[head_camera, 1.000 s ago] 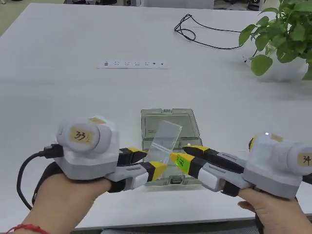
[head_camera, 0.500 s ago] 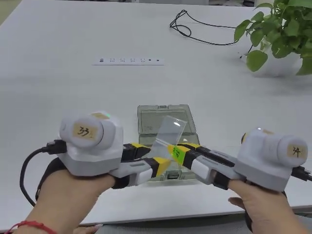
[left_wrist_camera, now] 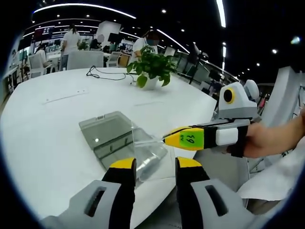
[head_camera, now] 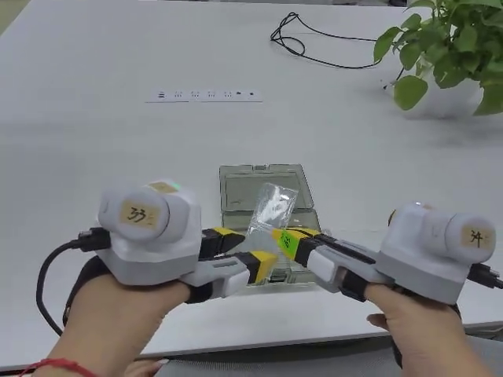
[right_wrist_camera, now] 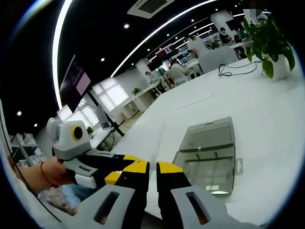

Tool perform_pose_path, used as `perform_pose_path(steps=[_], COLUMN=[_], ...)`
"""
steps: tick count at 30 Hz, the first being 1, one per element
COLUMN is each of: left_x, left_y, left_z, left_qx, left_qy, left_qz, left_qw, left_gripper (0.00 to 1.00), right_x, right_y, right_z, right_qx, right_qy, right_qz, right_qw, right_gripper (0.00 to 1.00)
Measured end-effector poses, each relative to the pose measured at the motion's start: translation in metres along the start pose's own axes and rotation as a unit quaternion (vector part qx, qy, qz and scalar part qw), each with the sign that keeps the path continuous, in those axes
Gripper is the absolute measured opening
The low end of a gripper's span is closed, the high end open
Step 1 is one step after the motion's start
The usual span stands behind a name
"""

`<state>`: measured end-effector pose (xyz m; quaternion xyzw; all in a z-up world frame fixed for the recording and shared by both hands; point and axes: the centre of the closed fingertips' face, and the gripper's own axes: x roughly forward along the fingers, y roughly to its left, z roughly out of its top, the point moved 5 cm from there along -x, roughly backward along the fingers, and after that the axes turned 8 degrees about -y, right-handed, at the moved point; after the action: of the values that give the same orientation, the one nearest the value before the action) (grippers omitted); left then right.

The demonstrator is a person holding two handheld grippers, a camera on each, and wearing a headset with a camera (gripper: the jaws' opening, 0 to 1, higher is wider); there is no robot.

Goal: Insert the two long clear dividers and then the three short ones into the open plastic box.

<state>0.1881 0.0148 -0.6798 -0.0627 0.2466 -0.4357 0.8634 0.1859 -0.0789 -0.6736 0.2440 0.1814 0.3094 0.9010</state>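
Divider (head_camera: pixel 273 206) is hanging tilted just above the open box (head_camera: pixel 240 179), pinched by the nearly closed right gripper (head_camera: pixel 289 238); the left gripper (head_camera: pixel 247 250), jaws apart, is probably best steadying its free edge toward a slot.

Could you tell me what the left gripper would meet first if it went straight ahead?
Probably the clear plastic divider, tilted just ahead of its open jaws; the open clear plastic box lies beyond, though depth is unclear.

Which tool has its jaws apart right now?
The left tool: its yellow tips stand well apart, while the right tool is closed on the clear divider.
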Motion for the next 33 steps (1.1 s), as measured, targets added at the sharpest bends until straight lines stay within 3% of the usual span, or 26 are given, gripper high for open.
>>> perform_pose_path(steps=[2, 4, 11, 22, 29, 33], left_x=[-0.003, -0.006, -0.016, -0.029, -0.038, -0.040], left_y=[-0.002, -0.003, -0.004, 0.003, 0.011, 0.017], left_z=[0.001, 0.003, 0.005, 0.002, -0.001, -0.005], left_qx=[0.006, 0.010, 0.011, 0.015, 0.040, 0.073], left_qy=[0.000, -0.002, -0.005, -0.014, -0.016, -0.018], left_qz=[-0.005, -0.006, -0.014, -0.021, -0.029, -0.038], left_qw=[1.0000, 0.9999, 0.9998, 0.9996, 0.9986, 0.9965], left_gripper=[0.28, 0.27, 0.32, 0.43, 0.51, 0.59], right_x=[-0.003, -0.005, -0.011, -0.017, -0.011, -0.006], right_y=[-0.001, 0.001, 0.007, 0.008, 0.004, 0.002], right_z=[0.003, 0.004, 0.011, 0.041, 0.051, 0.054], right_qx=[-0.024, -0.023, -0.051, -0.082, -0.084, -0.075], right_qy=[-0.003, -0.002, -0.001, 0.003, 0.019, 0.032], right_qz=[-0.008, -0.005, -0.003, -0.013, -0.026, -0.036], right_qw=[0.9997, 0.9997, 0.9987, 0.9966, 0.9959, 0.9961], right_gripper=[0.06, 0.06, 0.06, 0.06, 0.06, 0.06])
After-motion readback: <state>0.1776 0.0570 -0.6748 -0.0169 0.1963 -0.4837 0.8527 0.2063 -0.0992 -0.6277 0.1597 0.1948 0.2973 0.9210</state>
